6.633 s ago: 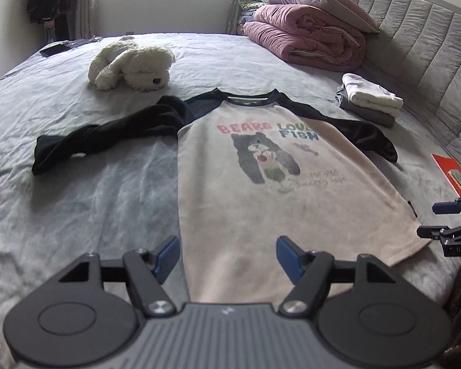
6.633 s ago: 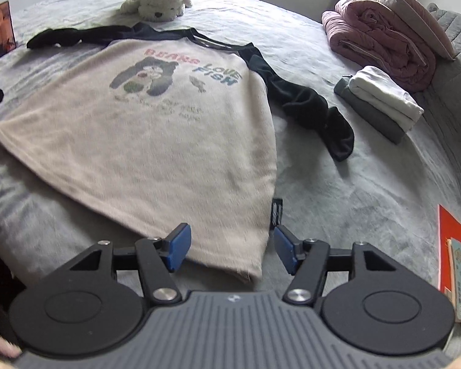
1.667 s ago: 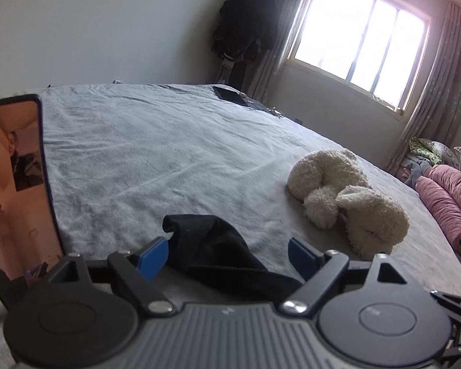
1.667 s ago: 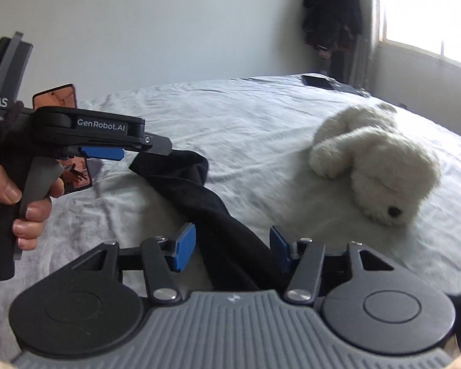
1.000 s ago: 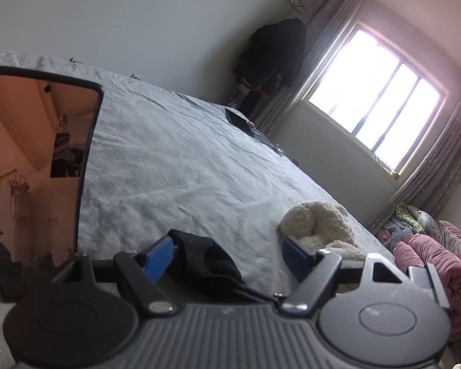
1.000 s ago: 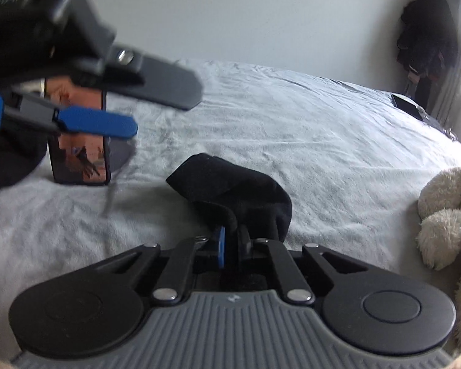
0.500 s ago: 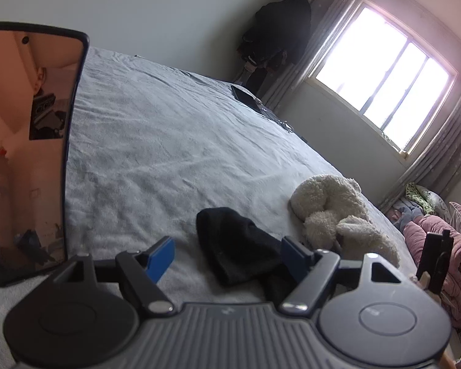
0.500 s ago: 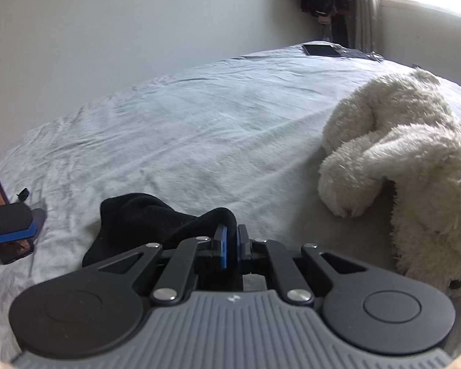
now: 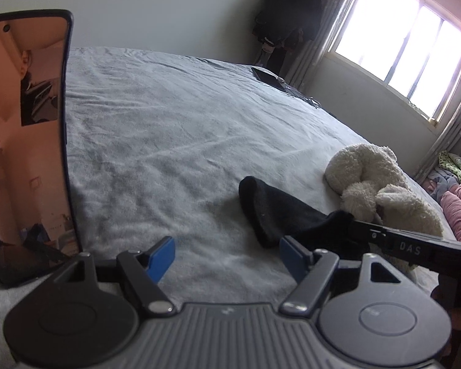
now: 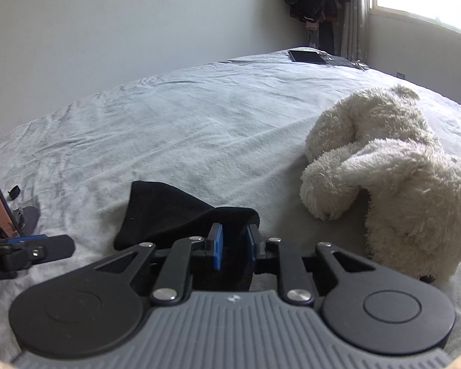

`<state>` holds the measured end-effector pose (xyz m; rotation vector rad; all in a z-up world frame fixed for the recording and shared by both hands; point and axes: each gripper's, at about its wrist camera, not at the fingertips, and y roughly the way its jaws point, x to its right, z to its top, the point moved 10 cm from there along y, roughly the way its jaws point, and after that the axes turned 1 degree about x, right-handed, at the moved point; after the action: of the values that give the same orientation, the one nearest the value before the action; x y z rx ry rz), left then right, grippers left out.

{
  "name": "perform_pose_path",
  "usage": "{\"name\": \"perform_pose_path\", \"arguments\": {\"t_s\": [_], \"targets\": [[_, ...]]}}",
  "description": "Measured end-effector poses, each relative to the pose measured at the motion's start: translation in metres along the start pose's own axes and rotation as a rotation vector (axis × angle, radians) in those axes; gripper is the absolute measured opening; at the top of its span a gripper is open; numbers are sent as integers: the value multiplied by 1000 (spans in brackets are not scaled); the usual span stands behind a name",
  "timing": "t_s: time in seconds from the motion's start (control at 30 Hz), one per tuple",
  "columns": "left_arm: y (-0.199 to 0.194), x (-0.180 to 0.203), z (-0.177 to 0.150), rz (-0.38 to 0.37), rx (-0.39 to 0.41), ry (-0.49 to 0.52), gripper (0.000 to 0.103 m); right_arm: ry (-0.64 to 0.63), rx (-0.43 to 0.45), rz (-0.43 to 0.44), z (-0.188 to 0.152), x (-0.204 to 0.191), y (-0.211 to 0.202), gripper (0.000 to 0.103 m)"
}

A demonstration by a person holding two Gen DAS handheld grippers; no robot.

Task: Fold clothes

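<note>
The shirt's black sleeve (image 9: 270, 212) lies bunched on the grey bed (image 9: 169, 123), its cuff end pointing away from me. My left gripper (image 9: 227, 255) hovers open just short of it, with nothing between its blue pads. From the right, my right gripper (image 9: 353, 226) reaches the sleeve's near end. In the right wrist view the right gripper (image 10: 233, 244) has its jaws a little apart, and a fold of the sleeve (image 10: 169, 212) still sits between the pads. The rest of the shirt is out of view.
A white plush toy (image 10: 384, 169) lies right beside the sleeve. A phone on a stand (image 9: 27, 141) rises at the left, close to my left gripper. A dark tablet (image 10: 307, 56) rests at the bed's far edge. Dark clothes (image 9: 289, 9) hang by the window.
The right gripper, shut on the sleeve, dragged it toward the plush toy; its jaws have now parted slightly. The left gripper stayed open and the sleeve slid out from between its fingers.
</note>
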<state>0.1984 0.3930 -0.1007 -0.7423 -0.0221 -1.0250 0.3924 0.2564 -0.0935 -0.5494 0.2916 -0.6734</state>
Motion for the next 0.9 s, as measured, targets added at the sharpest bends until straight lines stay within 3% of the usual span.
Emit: {"name": "perform_pose_path", "arguments": {"t_s": [0.13, 0.43, 0.5, 0.57, 0.6, 0.8, 0.9], "targets": [[0, -1, -1, 16, -4, 16, 75, -26, -33, 38, -1, -13, 3, 22], [2, 0, -4, 22, -14, 25, 75, -44, -22, -45, 3, -2, -2, 22], [3, 1, -4, 22, -14, 30, 75, -48, -19, -63, 4, 0, -3, 25], [3, 2, -4, 20, -15, 34, 75, -52, -17, -82, 5, 3, -4, 38], [4, 3, -4, 19, -16, 35, 75, -54, -16, -91, 6, 4, -4, 38], [5, 4, -5, 16, -19, 36, 75, -10, -82, 61, -2, -21, 4, 38], [6, 4, -6, 18, -22, 36, 75, -21, -137, 77, -11, -29, 22, 38]]}}
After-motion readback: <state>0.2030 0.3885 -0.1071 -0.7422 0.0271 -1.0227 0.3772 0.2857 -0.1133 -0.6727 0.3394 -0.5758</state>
